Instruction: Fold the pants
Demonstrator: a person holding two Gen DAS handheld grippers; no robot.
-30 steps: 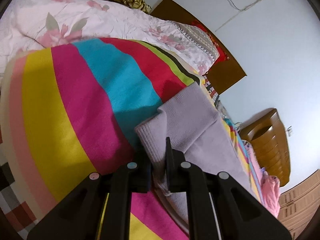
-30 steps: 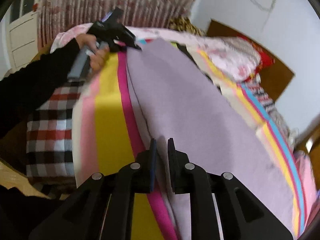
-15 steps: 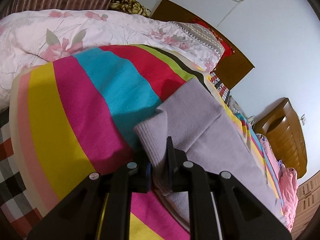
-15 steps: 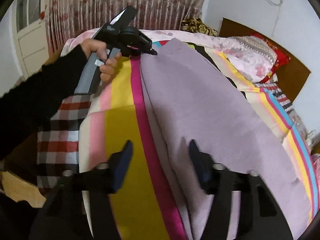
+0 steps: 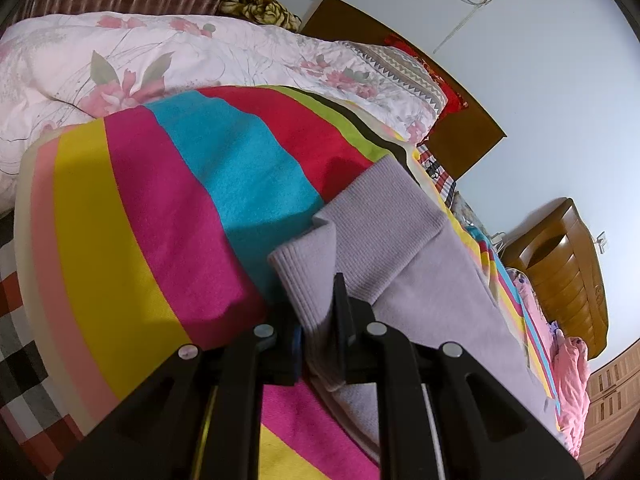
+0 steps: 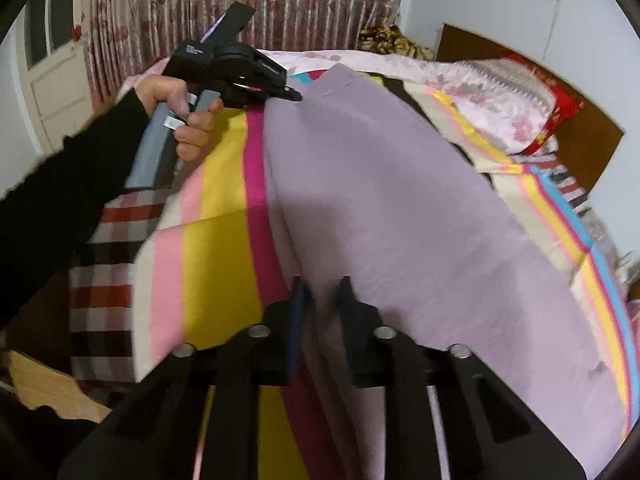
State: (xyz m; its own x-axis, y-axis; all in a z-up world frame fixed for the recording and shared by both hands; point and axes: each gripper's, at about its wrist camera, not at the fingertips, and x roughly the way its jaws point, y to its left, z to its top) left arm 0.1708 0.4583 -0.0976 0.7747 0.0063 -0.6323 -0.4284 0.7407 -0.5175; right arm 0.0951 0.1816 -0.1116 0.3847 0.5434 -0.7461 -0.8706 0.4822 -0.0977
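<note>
Lilac knit pants (image 6: pixel 400 208) lie stretched along a striped blanket (image 6: pixel 216 264) on the bed. My left gripper (image 5: pixel 318 312) is shut on the ribbed cuff end of the pants (image 5: pixel 360 232), which bunches up between the fingers. In the right wrist view the left gripper (image 6: pixel 294 94) shows at the far end, held in a hand. My right gripper (image 6: pixel 322 300) is closed on the near edge of the pants, with fabric between its fingers.
A pink floral duvet (image 5: pixel 160 56) and pillows (image 5: pixel 384 68) lie at the bed's head by a wooden headboard (image 5: pixel 452 120). A wooden dresser (image 5: pixel 568 276) stands by the wall. A checked sheet (image 6: pixel 108 280) hangs at the bed's left edge. Floral curtains (image 6: pixel 240 4) hang behind.
My right gripper opened half a second ago and has now closed again on the pants' near edge. My left gripper has stayed shut on the cuff and tilted slightly.
</note>
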